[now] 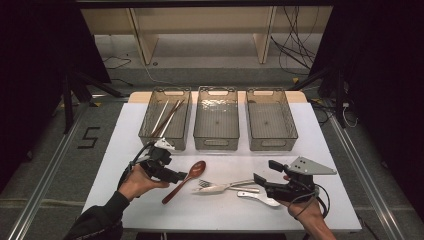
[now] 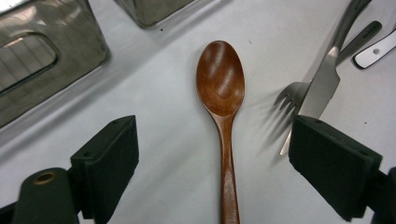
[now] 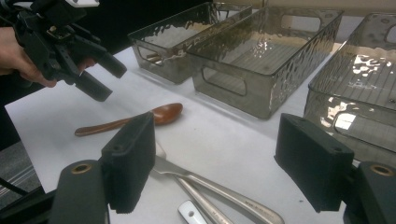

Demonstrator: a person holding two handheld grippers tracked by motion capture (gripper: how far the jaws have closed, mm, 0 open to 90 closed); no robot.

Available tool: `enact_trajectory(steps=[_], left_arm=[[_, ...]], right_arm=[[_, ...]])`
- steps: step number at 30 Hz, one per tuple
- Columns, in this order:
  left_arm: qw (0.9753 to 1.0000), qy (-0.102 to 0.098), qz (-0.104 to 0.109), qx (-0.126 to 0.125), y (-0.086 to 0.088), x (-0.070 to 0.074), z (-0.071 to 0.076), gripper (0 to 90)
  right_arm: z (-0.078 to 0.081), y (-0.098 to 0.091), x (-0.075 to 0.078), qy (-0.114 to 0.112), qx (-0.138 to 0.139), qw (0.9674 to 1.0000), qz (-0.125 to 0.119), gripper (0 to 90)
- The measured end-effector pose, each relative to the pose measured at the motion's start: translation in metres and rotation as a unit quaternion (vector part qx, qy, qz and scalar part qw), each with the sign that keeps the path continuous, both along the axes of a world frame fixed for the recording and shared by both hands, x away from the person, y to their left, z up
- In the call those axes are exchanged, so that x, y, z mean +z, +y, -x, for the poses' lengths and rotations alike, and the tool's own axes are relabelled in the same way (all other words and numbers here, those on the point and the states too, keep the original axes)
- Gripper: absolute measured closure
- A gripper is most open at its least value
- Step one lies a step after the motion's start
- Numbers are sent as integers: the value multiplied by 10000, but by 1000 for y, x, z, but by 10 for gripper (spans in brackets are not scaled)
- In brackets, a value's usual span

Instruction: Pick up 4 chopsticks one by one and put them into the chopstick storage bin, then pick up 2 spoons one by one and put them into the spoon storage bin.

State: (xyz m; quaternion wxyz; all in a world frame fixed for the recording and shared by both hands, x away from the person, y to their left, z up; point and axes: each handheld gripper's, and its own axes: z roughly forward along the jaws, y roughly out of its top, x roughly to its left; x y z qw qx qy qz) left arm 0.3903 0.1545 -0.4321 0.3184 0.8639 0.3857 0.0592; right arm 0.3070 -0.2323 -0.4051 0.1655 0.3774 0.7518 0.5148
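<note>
The left gripper (image 2: pixel 212 163), jaws spread, is straddling the light, stiff, smooth brown wooden spoon (image 2: pixel 222 107); gripping its slim handle looks best.

Bare table left of wooden spoon (image 2: pixel 220 84); fork (image 2: pixel 290 95) crowds right (near).

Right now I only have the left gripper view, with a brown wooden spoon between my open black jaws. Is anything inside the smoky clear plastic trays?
Observer: The left tray of three holds a few chopsticks.
Operator: And the other two?
Observer: The middle tray and right tray look empty.
Operator: Where is the right gripper?
Observer: The right gripper hovers open above the near right of the table, just past the white-handled utensil, holding nothing.
</note>
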Motion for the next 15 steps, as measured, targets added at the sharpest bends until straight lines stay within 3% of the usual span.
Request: enact_trajectory(steps=[15], left_arm=[[9990, 237, -372, -83, -15, -13, -1, 165]], right_arm=[[-1, 0, 0, 7, 9, 10000, 7, 295]])
